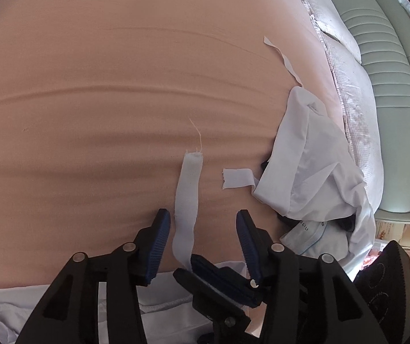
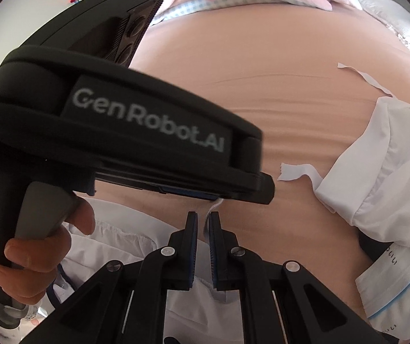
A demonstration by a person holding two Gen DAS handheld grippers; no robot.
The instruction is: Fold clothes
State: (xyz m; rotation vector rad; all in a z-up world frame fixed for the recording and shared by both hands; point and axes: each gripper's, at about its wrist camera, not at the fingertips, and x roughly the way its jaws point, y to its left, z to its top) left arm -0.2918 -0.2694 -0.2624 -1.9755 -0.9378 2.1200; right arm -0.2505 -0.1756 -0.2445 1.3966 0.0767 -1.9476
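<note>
A long white fabric strip lies on the pink bed sheet. It runs between the fingers of my left gripper, which stands open with its pads off the cloth. The strip's near end is pinched by my right gripper, whose fingers are shut on it. A crumpled white garment lies to the right, also seen in the right wrist view. More white cloth lies under both grippers at the near edge. A hand holds the left gripper's black housing, which hides much of the right wrist view.
A short white strip sticks out from the crumpled garment. A thin strip lies farther back. A checked quilt and a pale green padded headboard border the bed on the right.
</note>
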